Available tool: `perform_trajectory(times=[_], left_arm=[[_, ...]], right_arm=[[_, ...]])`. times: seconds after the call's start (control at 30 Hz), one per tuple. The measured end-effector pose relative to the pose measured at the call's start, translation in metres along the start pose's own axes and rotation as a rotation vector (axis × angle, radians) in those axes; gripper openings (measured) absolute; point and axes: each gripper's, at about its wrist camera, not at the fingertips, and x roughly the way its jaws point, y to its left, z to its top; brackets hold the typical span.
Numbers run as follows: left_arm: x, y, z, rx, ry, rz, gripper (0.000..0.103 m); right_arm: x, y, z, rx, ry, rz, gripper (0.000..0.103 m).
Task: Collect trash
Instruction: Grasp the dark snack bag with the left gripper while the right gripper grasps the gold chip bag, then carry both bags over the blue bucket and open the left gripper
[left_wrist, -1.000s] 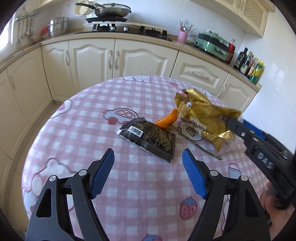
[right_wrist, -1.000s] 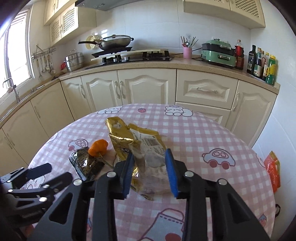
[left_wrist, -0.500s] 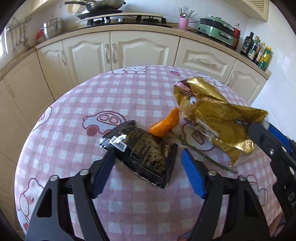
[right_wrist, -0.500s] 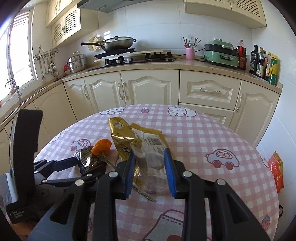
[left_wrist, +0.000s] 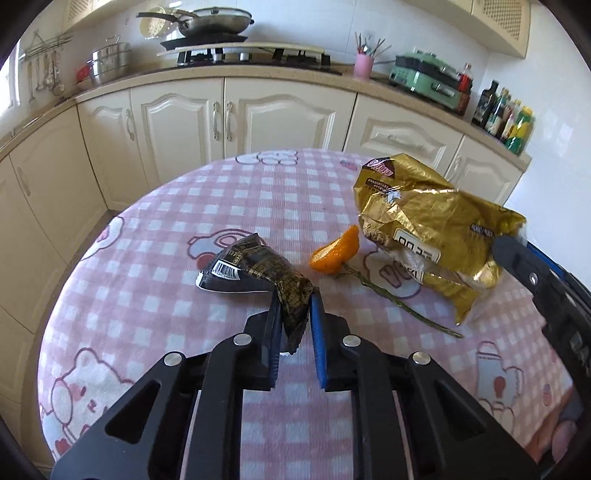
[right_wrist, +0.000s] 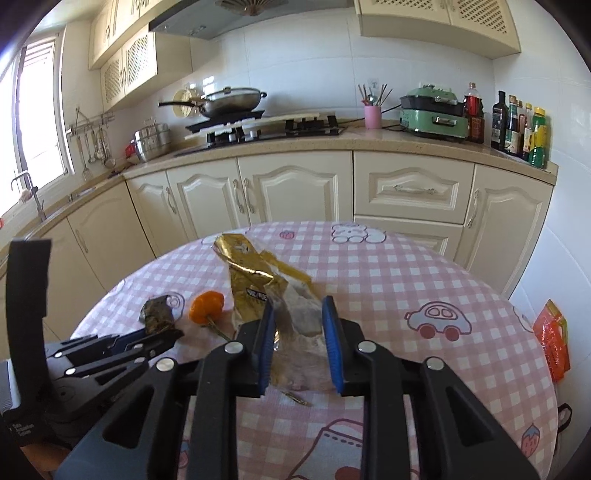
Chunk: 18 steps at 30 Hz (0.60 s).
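The black wrapper's (left_wrist: 255, 271) near end hides between blue pads (left_wrist: 317, 339).

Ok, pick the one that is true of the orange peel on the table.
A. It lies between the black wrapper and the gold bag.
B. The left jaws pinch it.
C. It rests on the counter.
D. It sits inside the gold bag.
A: the orange peel lies on the tablecloth between the black wrapper and the gold bag, touched by no jaws.
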Motion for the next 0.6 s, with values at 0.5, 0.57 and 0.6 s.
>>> perform_trajectory(times=[0.5, 0.57, 0.6], left_arm=[[-0.109, 0.055, -0.019, -0.039, -0.165, -0.050, 0.013], [-0.124, 0.069, -0.025, -0.054, -0.185, -0.041, 0.013], [-0.130, 0.074, -0.028, -0.063, -0.192, -0.037, 0.013]], right_arm=[[-0.062, 0.067, 0.010, -0.014, -0.122, 0.102, 0.010], [-0.068, 0.089, 0.009, -0.034, -0.123, 0.132, 0.010], [-0.071, 0.097, 0.008, -0.040, -0.122, 0.145, 0.010]])
